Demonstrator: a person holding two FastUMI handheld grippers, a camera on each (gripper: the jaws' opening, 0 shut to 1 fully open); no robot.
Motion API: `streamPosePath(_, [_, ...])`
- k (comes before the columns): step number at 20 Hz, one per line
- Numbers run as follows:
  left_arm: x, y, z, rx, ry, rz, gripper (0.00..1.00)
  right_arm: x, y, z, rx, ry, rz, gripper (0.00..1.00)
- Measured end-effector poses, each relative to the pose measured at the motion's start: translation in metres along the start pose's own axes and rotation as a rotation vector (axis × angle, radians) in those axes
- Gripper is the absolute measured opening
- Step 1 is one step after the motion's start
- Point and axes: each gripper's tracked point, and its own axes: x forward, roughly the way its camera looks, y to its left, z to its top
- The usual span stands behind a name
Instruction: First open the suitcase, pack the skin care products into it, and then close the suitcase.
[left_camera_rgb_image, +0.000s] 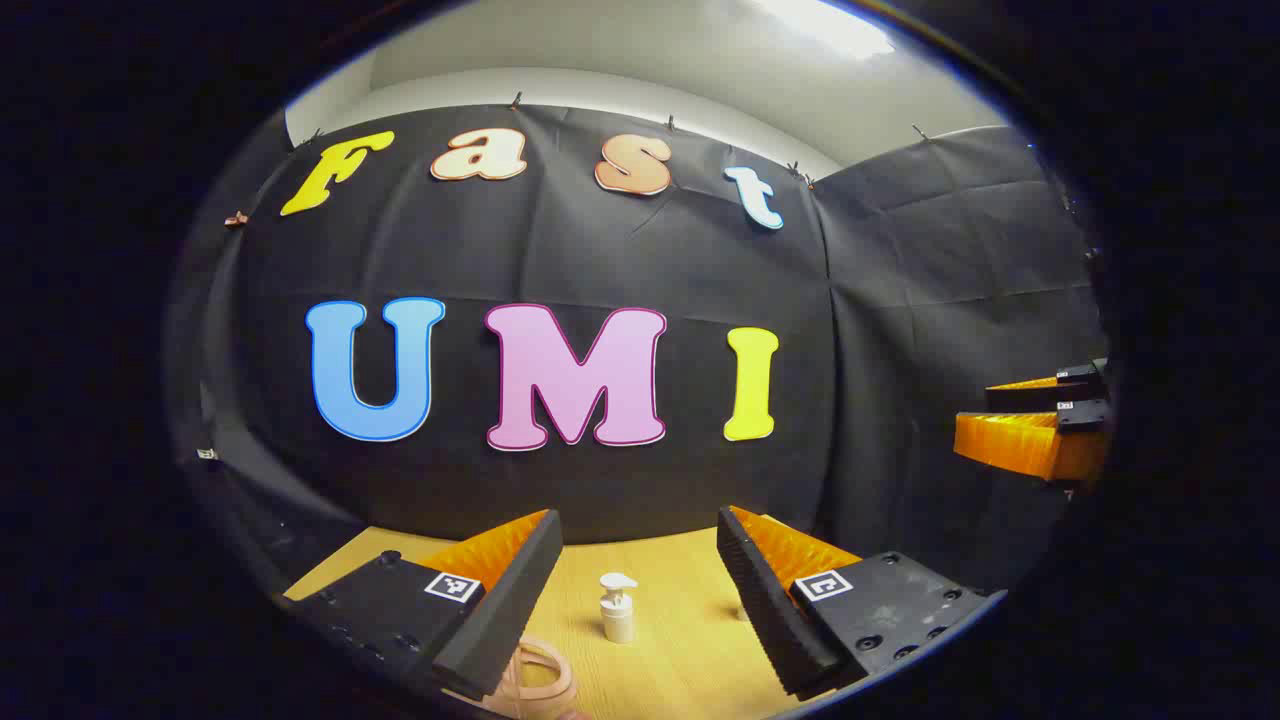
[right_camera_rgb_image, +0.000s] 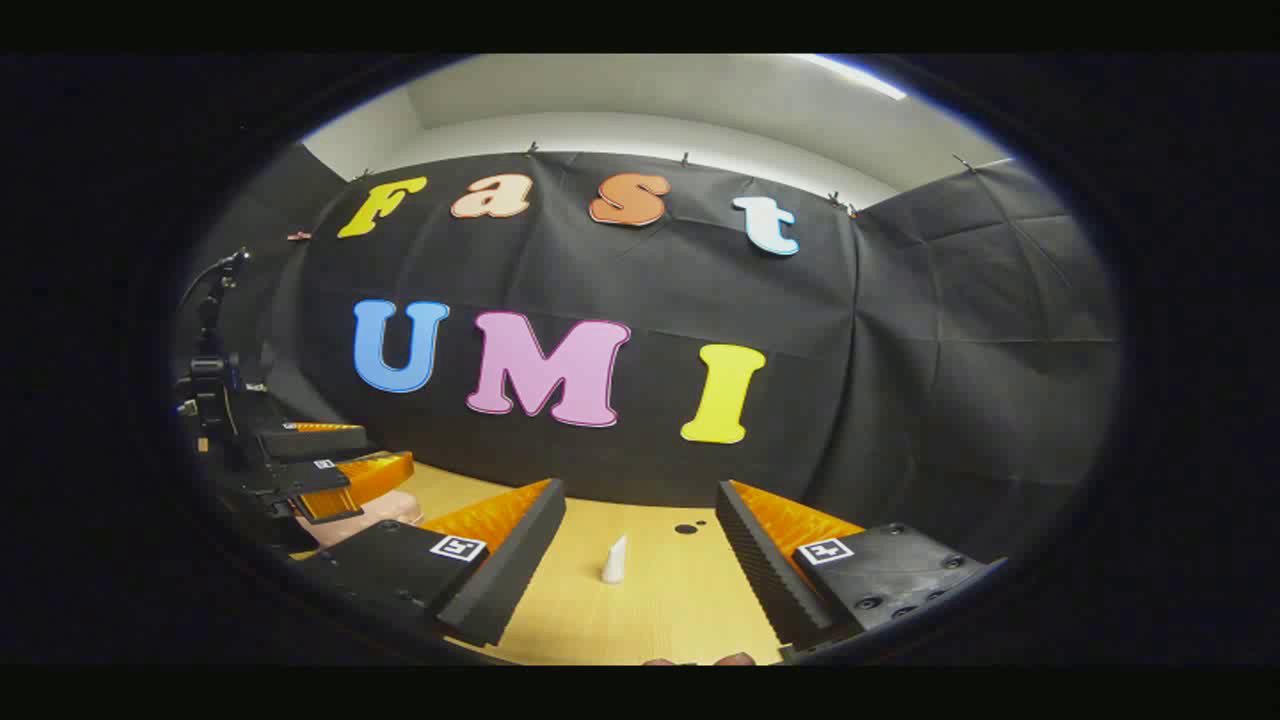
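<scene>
In the left gripper view, my left gripper (left_camera_rgb_image: 636, 530) is open above the wooden table (left_camera_rgb_image: 690, 640). A small white pump bottle (left_camera_rgb_image: 617, 607) stands upright on the table ahead, between the fingers' lines but beyond the tips. A pale pink loop (left_camera_rgb_image: 535, 678), seemingly the suitcase's handle, lies under the left finger. In the right gripper view, my right gripper (right_camera_rgb_image: 640, 490) is also open, with a small white tube (right_camera_rgb_image: 614, 560) standing on the table in front of it. A pale pink suitcase (right_camera_rgb_image: 365, 512) shows at the left, partly hidden beneath the left gripper (right_camera_rgb_image: 335, 468).
The black cloth wall closes the back and right side of the table. Two small dark holes (right_camera_rgb_image: 686, 528) mark the tabletop near the wall. The right gripper (left_camera_rgb_image: 1040, 430) hovers at the far right of the left gripper view. A dark stand (right_camera_rgb_image: 205, 370) rises at far left.
</scene>
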Motion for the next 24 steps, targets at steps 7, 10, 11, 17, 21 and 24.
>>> streamPosePath(7, [-0.005, 0.013, -0.015, -0.009, 0.056, 0.003, 0.98, -0.003, 0.020, 0.004, -0.042, -0.009, 0.027, 0.96])
streamPosePath(10, [-0.010, 0.021, -0.012, 0.003, 0.066, 0.031, 0.98, -0.001, 0.027, -0.001, -0.030, 0.002, 0.035, 0.96])
streamPosePath(11, [-0.011, 0.024, -0.009, 0.005, 0.069, 0.042, 0.99, 0.000, 0.031, -0.003, -0.014, 0.009, 0.040, 0.96])
streamPosePath(17, [-0.014, 0.036, -0.021, 0.014, 0.100, 0.069, 0.98, 0.006, 0.034, -0.011, 0.043, 0.033, 0.039, 0.96])
streamPosePath(21, [-0.010, 0.043, -0.071, -0.017, 0.245, 0.091, 0.98, 0.008, 0.035, -0.015, 0.061, 0.046, 0.041, 0.97])
streamPosePath(24, [-0.004, 0.042, -0.110, -0.041, 0.353, 0.102, 0.99, 0.008, 0.028, -0.023, 0.044, 0.053, 0.051, 0.97])
